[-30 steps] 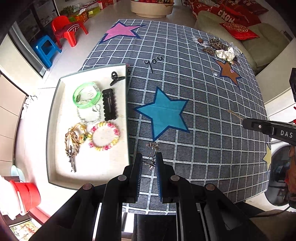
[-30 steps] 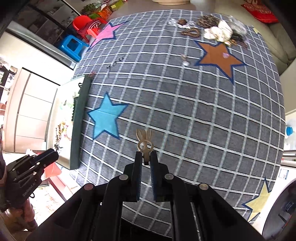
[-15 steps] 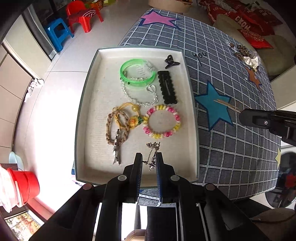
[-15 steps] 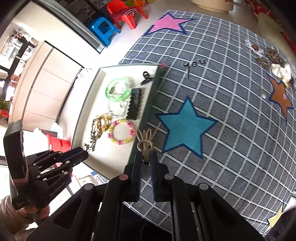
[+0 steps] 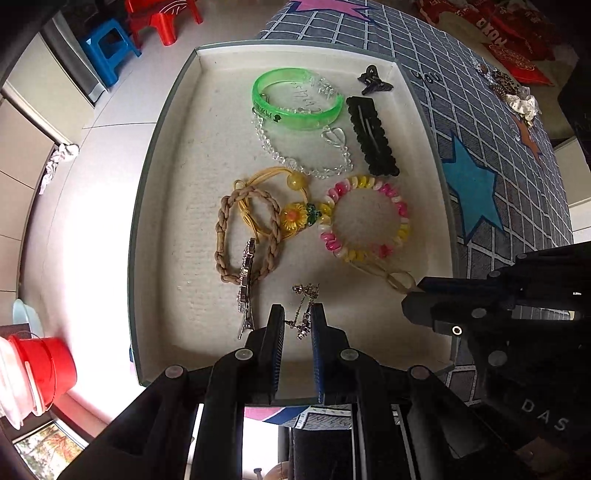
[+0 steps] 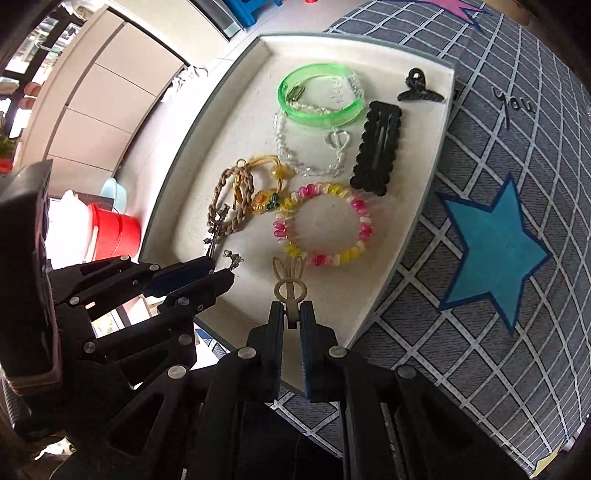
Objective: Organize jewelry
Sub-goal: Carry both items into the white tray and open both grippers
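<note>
While both grippers hover over the tray [image 5: 166, 155], my left gripper [image 5: 297, 325] pinches a silver chain [image 5: 304, 310]. My right gripper [image 6: 291, 317] pinches a bunny-eared clip [image 6: 290, 284].

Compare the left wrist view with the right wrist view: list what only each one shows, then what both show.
Only the left wrist view: the heap of jewelry at the far side of the table, and red cushions.

Only the right wrist view: beige cupboard doors and the whole bunny-ear clip in the right gripper.

Both: the tray, green bangle, pink-and-yellow bracelet, black hair clip, blue star, and the left gripper holding a small chain.
</note>
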Demonstrator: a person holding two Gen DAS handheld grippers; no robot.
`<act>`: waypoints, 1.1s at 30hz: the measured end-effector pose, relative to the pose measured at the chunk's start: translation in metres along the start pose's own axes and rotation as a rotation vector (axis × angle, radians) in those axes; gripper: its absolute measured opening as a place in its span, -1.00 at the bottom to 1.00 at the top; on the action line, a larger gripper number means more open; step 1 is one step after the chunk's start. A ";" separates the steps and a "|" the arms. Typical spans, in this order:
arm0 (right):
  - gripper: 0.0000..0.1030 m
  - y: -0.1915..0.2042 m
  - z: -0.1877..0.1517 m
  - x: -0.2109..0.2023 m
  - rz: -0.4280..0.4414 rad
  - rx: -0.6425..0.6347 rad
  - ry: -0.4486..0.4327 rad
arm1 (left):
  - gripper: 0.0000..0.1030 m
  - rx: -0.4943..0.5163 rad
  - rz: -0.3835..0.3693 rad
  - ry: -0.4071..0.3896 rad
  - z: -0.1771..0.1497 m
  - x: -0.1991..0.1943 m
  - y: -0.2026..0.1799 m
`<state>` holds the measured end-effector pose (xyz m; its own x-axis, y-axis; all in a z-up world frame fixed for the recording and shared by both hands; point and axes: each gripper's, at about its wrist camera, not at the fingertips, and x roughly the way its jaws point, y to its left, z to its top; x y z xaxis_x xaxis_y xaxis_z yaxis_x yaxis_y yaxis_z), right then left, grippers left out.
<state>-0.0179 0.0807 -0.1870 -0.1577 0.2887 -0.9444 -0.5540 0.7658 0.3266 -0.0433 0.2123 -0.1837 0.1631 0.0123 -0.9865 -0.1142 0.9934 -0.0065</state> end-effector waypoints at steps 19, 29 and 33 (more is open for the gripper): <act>-0.83 -0.025 0.046 0.028 -0.070 0.045 -0.020 | -0.59 -0.041 0.043 -0.053 0.034 0.016 0.013; -0.83 -0.030 0.064 0.037 -0.077 0.049 -0.015 | -0.59 -0.011 0.068 -0.044 0.022 0.015 0.006; -0.82 -0.034 0.052 0.040 -0.074 0.058 -0.003 | -0.59 0.008 0.074 -0.035 0.017 0.015 0.000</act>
<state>0.0374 0.0963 -0.2334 -0.1155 0.2315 -0.9660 -0.5158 0.8171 0.2575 -0.0245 0.2148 -0.1954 0.1890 0.0896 -0.9779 -0.1192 0.9906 0.0677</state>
